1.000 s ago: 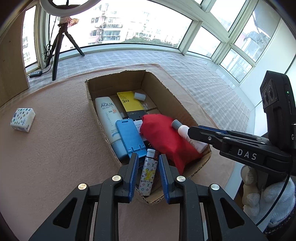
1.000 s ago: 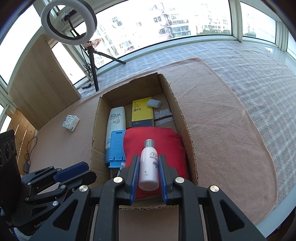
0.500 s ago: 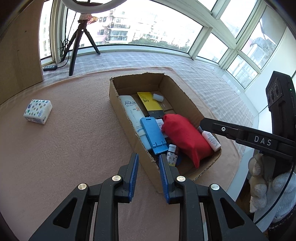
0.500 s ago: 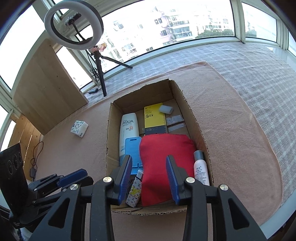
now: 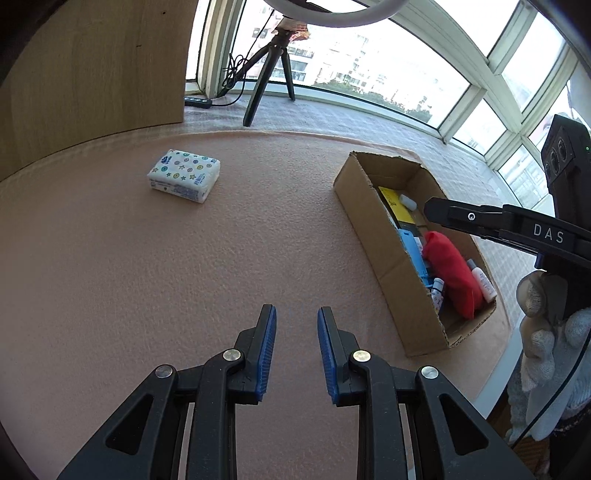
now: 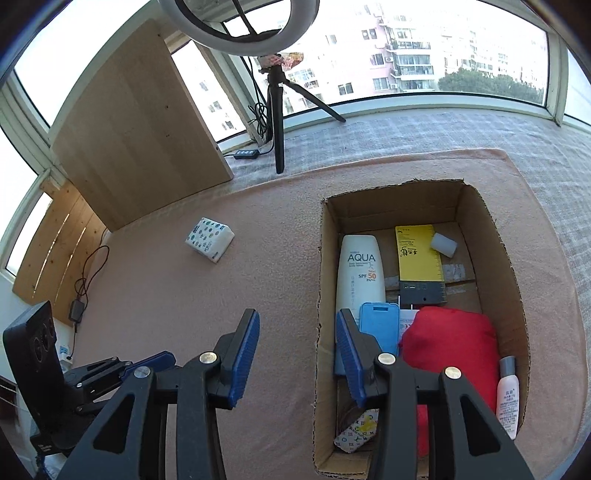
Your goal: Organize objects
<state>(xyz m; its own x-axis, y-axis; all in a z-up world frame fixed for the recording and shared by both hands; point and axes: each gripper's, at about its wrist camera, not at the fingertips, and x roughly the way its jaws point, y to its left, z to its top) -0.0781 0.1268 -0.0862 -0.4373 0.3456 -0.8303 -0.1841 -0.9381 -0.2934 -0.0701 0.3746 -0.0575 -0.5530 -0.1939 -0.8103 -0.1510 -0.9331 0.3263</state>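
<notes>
Left wrist view, left claw (image 5: 293, 320) parted, empty, tissue pack (image 5: 184, 175) ahead, right claw (image 6: 295, 334) wide, empty, over cardboard box (image 6: 517, 280) edge

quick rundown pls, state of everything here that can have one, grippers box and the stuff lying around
left gripper: open, empty, over bare mat
right gripper: open, empty, above the box's left wall
cardboard box: open-topped, partly filled
tissue pack: sealed, lying flat on the mat outside the box
sunscreen tube: lying flat in box
red pouch: lying in box
small white bottle: capped, lying beside pouch
ring light: unlit, as far as visible
</notes>
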